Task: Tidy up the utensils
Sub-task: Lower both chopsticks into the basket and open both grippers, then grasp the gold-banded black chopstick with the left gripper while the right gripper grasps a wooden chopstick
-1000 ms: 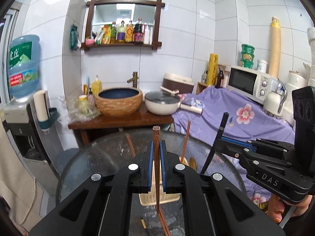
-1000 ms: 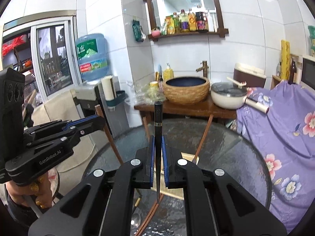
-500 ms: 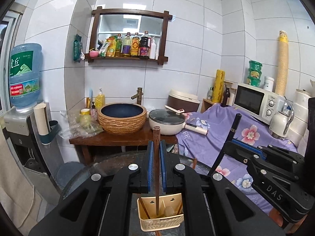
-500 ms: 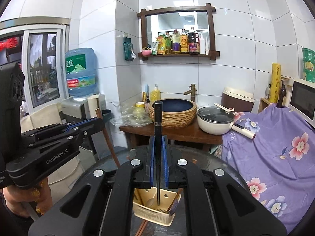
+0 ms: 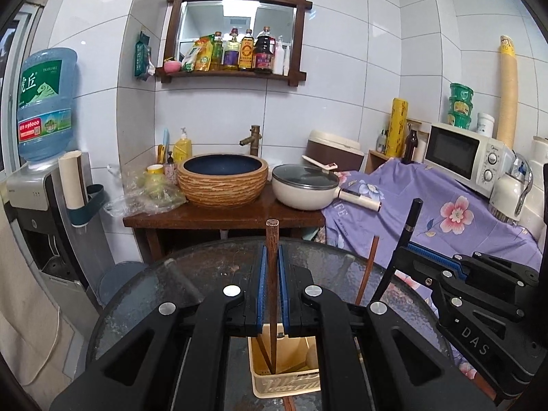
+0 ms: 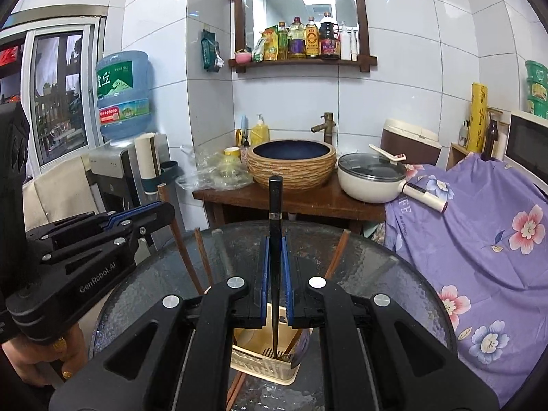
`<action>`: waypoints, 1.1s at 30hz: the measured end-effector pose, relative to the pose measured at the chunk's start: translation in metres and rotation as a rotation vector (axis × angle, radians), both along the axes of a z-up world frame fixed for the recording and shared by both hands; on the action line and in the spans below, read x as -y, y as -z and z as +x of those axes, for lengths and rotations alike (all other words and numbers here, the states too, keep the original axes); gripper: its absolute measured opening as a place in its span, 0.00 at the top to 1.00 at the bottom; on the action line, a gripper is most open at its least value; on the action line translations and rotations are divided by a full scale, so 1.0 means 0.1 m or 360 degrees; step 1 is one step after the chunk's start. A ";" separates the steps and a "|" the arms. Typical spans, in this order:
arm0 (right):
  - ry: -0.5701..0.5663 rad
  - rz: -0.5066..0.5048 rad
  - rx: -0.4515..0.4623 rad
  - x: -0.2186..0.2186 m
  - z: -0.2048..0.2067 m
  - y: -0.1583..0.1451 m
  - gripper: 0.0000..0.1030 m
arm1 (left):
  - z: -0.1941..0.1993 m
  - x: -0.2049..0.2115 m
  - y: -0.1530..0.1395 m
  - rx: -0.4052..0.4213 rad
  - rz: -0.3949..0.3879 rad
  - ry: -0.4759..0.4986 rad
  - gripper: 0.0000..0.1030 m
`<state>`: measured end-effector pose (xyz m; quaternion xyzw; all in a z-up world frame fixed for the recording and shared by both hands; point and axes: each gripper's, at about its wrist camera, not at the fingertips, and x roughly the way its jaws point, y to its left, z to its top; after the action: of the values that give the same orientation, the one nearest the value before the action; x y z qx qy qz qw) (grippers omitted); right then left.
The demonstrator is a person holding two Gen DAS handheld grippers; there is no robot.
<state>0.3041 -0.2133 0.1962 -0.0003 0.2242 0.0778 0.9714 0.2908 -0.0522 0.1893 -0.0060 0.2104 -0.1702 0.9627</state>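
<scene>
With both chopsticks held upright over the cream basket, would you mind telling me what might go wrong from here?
1. The brown chopstick in the left tool and the black chopstick in the right tool enter one narrow basket together, so the tools may collide.
2. Chopsticks already standing inside could deflect a tip.
3. The light basket might tip on the glass table.

- The right gripper (image 6: 274,275) is clamped on a black chopstick (image 6: 275,226) that stands upright between its blue pads.
- The chopstick's lower tip reaches down into a cream utensil basket (image 6: 263,364) on the round glass table (image 6: 394,274).
- At the left, the left gripper (image 6: 150,210) grips a brown chopstick (image 6: 176,233).
- More brown chopsticks (image 6: 202,257) lean out of the basket.
</scene>
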 end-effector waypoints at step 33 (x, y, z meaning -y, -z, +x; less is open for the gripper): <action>0.0040 -0.0046 -0.0035 -0.01 0.01 0.54 0.54 | -0.02 -0.04 0.60 -0.0111 0.0065 0.0029 0.54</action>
<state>0.3051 -0.2127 0.1419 -0.0107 0.2359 0.0622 0.9697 0.2891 -0.0481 0.1288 0.0097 0.2474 -0.1741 0.9531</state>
